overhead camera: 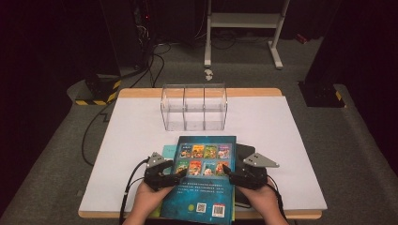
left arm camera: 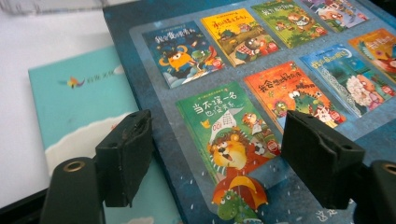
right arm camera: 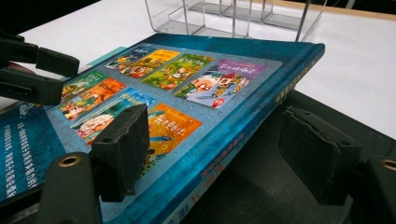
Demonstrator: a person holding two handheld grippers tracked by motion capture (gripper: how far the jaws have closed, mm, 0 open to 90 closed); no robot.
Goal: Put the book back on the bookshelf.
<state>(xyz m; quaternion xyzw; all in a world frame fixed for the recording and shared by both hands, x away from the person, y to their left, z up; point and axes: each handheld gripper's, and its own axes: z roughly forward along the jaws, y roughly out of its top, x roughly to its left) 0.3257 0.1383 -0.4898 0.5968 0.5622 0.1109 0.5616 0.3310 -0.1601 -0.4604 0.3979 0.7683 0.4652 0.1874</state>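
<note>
Blue book (overhead camera: pixel 203 176) between both tools | left tool (overhead camera: pixel 179 175) wide astride its edge | right tool (overhead camera: pixel 228 171) wide astride its spine

Book (overhead camera: pixel 202 180): between the left gripper (overhead camera: pixel 176 176) and the right gripper (overhead camera: pixel 228 172), on two other books.
Thin book (left arm camera: pixel 79 107): under it, showing beside the left gripper.
Dark book (overhead camera: pixel 245 152): under it, beside the right gripper.
Organizer (overhead camera: pixel 194 107): beyond both grippers, on the table (overhead camera: pixel 291 140).

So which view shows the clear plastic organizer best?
The high view: the whole organizer with its three compartments stands beyond the book. The right gripper view catches just its lower part; the left gripper view's top edge is unclear.
</note>
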